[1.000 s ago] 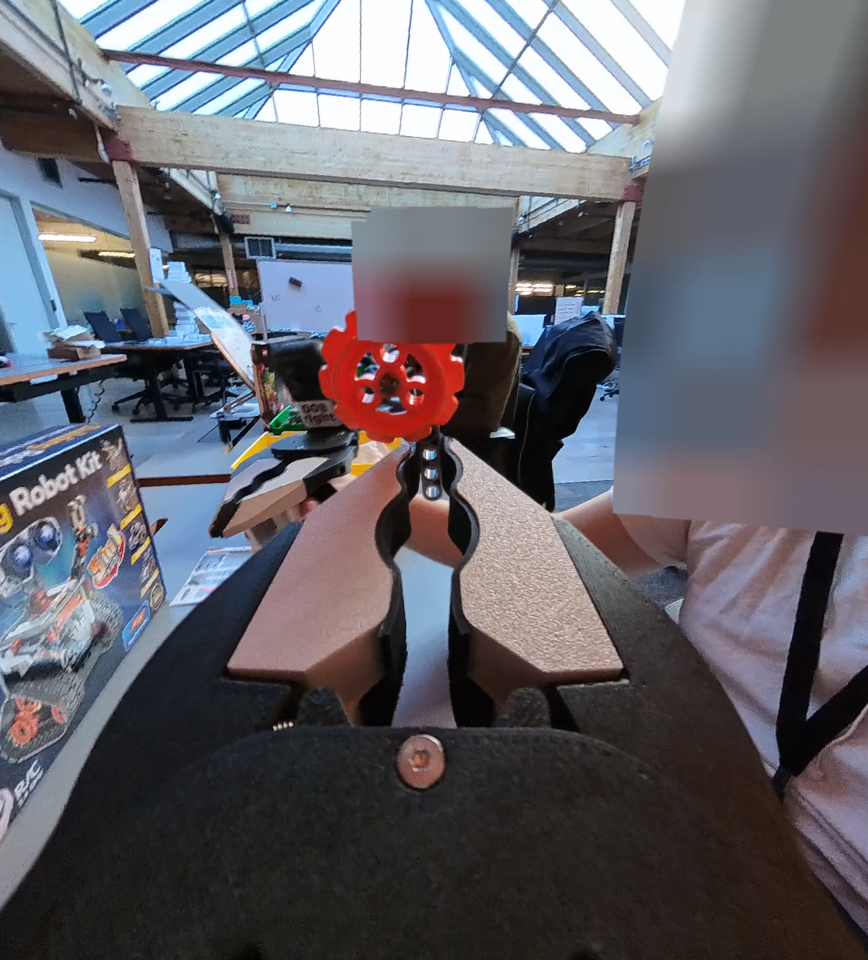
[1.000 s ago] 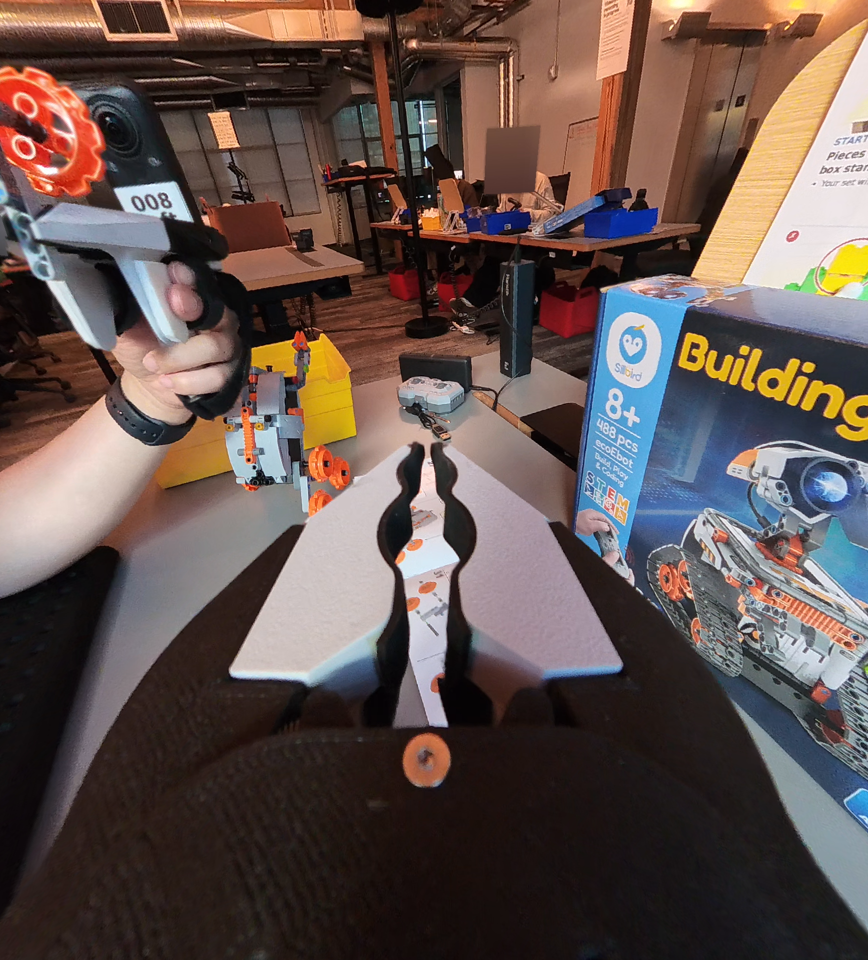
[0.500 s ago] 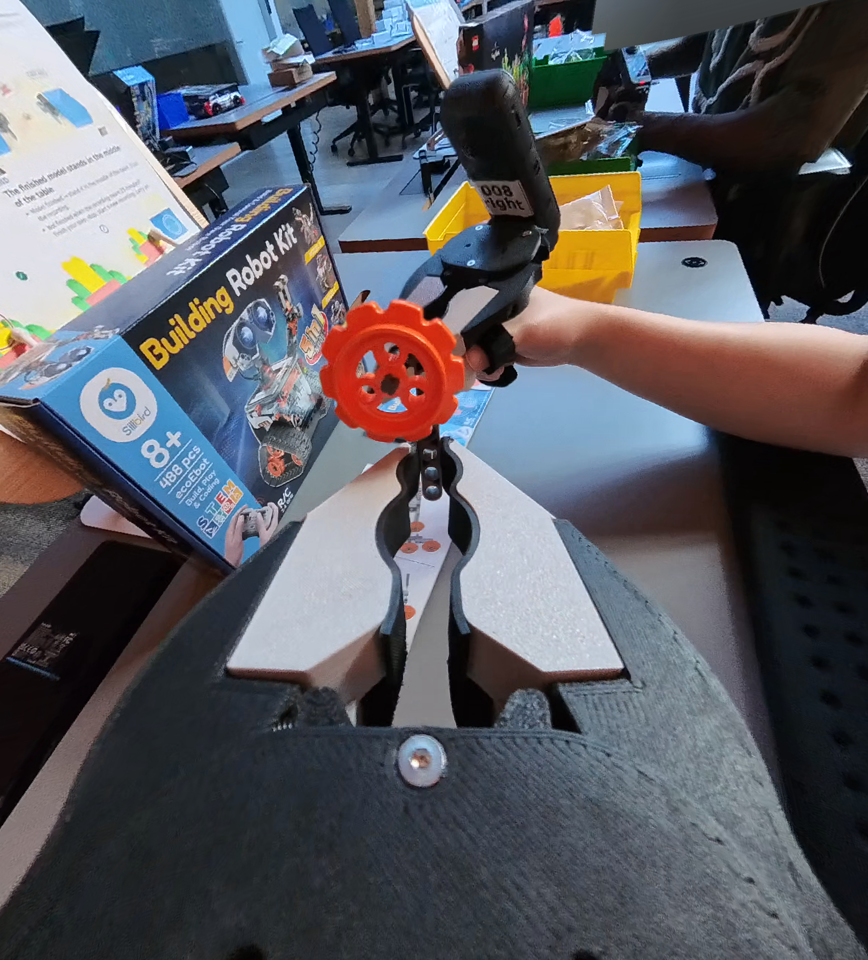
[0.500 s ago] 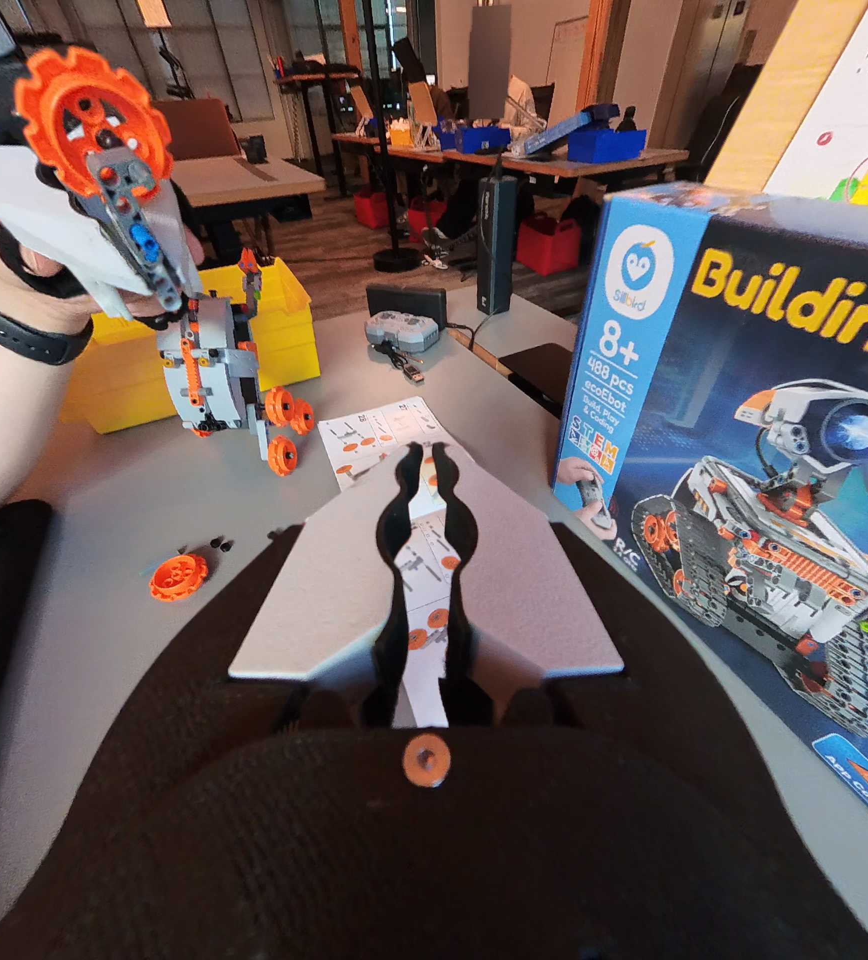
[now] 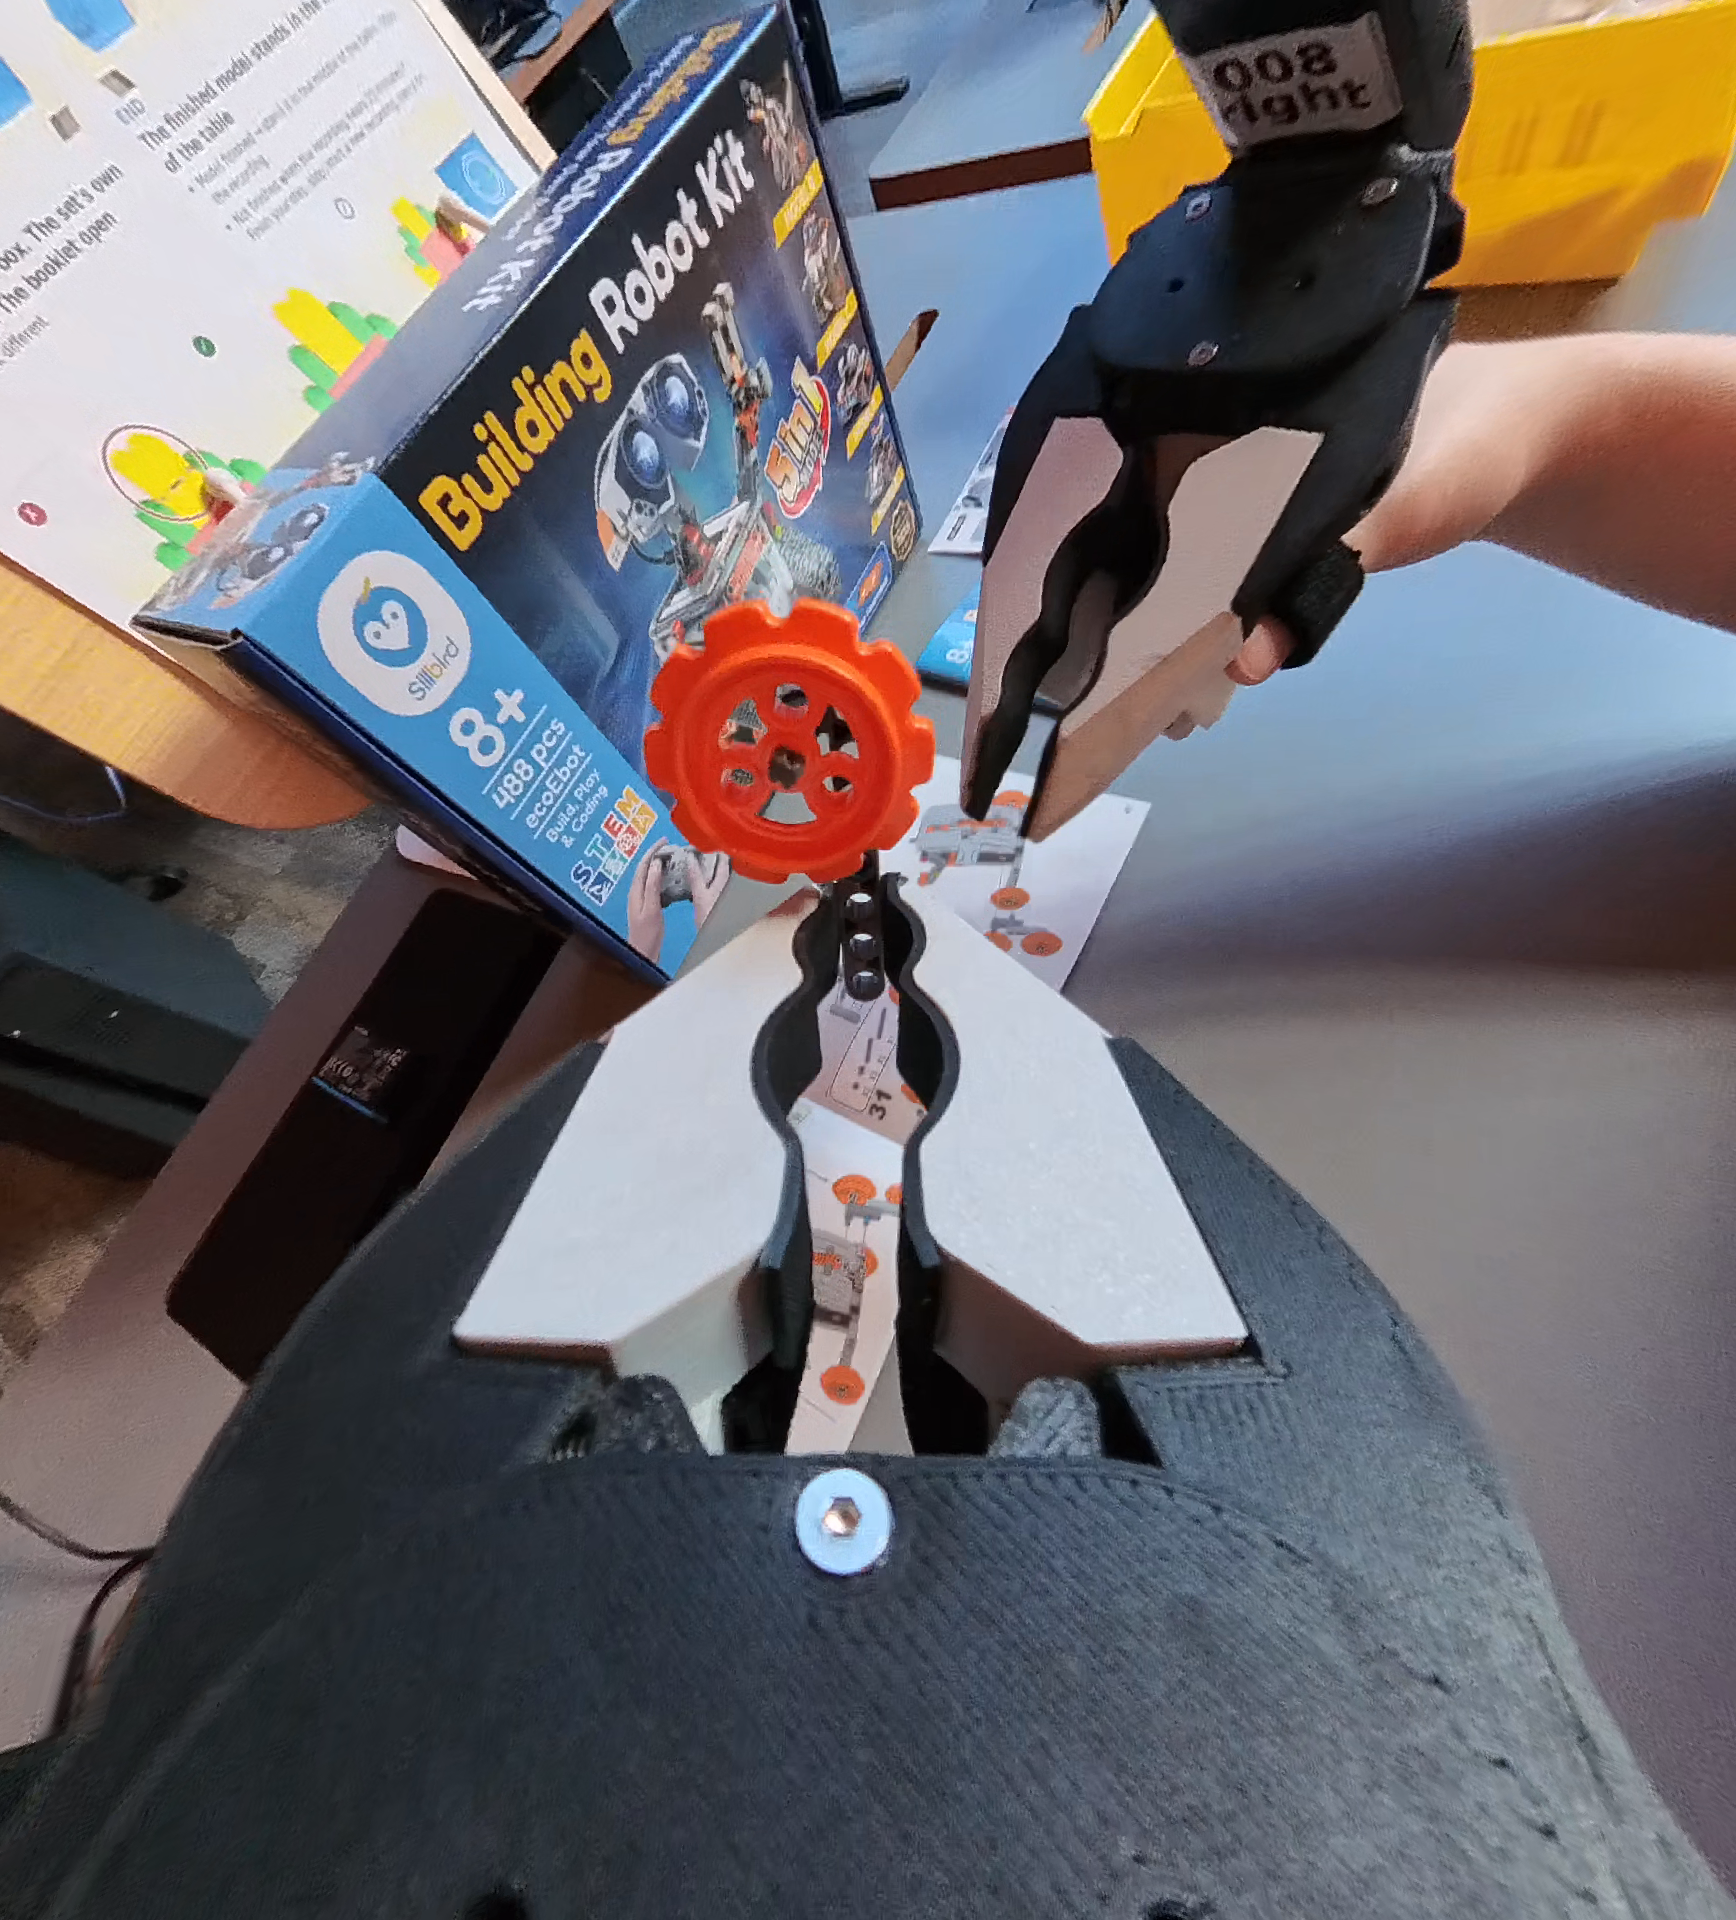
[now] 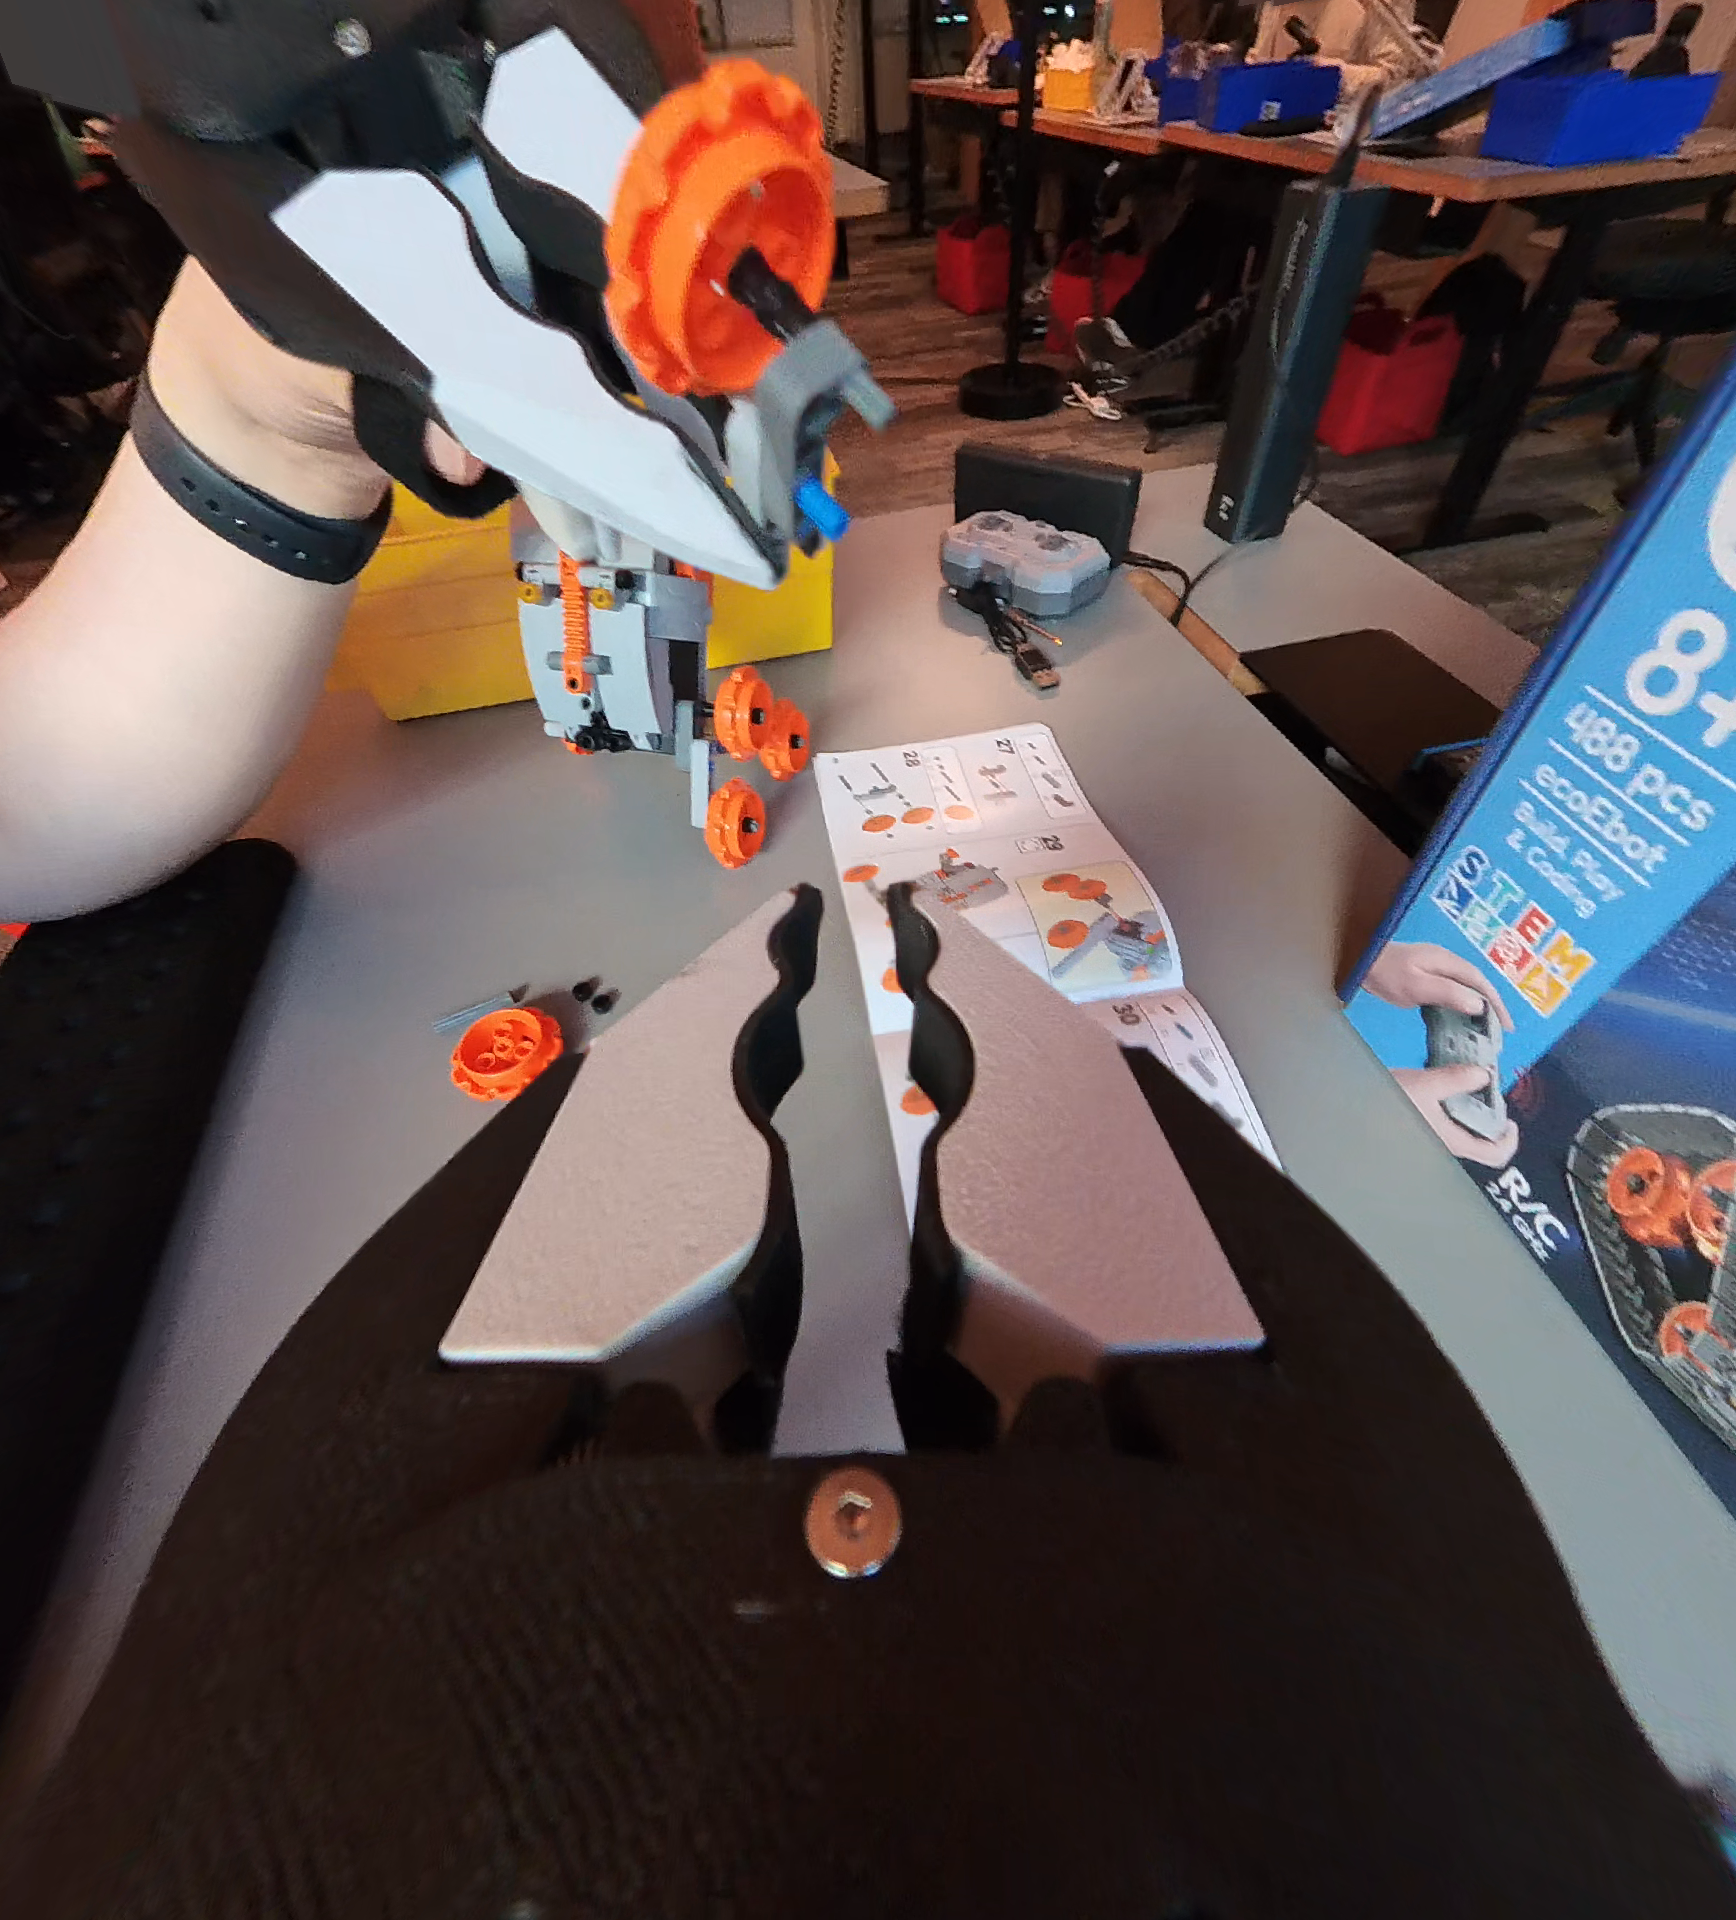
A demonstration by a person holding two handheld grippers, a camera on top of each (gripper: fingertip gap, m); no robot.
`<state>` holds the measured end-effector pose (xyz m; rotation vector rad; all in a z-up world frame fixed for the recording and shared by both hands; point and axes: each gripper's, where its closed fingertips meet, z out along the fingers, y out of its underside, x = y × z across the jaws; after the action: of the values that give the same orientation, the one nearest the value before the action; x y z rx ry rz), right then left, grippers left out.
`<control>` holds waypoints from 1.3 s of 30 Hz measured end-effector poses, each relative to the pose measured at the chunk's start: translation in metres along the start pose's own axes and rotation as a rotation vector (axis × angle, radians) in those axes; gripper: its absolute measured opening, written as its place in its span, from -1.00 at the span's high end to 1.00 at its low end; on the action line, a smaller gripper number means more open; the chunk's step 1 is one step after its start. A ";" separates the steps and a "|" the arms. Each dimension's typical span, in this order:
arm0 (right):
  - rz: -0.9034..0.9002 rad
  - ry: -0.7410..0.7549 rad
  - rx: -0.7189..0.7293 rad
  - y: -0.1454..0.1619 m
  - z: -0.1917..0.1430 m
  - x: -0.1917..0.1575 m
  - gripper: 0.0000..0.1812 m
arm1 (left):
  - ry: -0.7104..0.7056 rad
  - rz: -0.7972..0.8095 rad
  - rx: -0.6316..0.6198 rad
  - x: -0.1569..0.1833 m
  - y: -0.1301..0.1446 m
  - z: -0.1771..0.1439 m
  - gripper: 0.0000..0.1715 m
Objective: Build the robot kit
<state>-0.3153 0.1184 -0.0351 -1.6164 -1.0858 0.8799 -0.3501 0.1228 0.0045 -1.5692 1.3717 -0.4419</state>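
Left tongs (image 5: 859,914) lowered over the table (image 6: 490,862)
Orange sprocket wheel (image 5: 789,740) on its beam remains clamped; right tongs (image 6: 848,909) are narrowly parted, empty, above the instruction booklet (image 6: 999,821).

The left wrist view sits just behind the left gripper (image 5: 859,914) and looks forward and steeply down along its fingers at the grey table (image 5: 1466,1039). The right gripper (image 5: 1009,821) enters from the upper right of the frame, close to the lens.

The right wrist view sits behind the right gripper (image 6: 848,904) and looks forward at a lower angle, so the room behind the table shows along the top of the frame. The left gripper (image 6: 791,540) fills the upper left.

Both views share the instruction sheet (image 5: 1040,883) (image 6: 999,862), the blue kit box (image 5: 573,499) (image 6: 1612,831), the yellow bin (image 5: 1570,135) (image 6: 448,613) and the orange gear (image 5: 789,740) (image 6: 718,229).
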 end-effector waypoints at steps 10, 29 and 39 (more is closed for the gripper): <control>-0.145 -0.188 0.021 -0.015 0.002 -0.052 0.83 | -0.001 -0.008 -0.110 0.005 0.013 -0.007 0.94; -0.210 -0.337 -0.471 0.121 0.128 -0.113 0.83 | -0.073 -0.041 -0.452 -0.007 0.076 -0.065 0.94; -0.201 -0.337 -0.494 0.124 0.121 -0.112 0.93 | -0.013 -0.019 -0.487 0.003 0.079 -0.049 0.94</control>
<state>-0.4331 0.0345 -0.1817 -1.7444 -1.7786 0.8057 -0.4310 0.1075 -0.0391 -1.9709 1.5307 -0.1068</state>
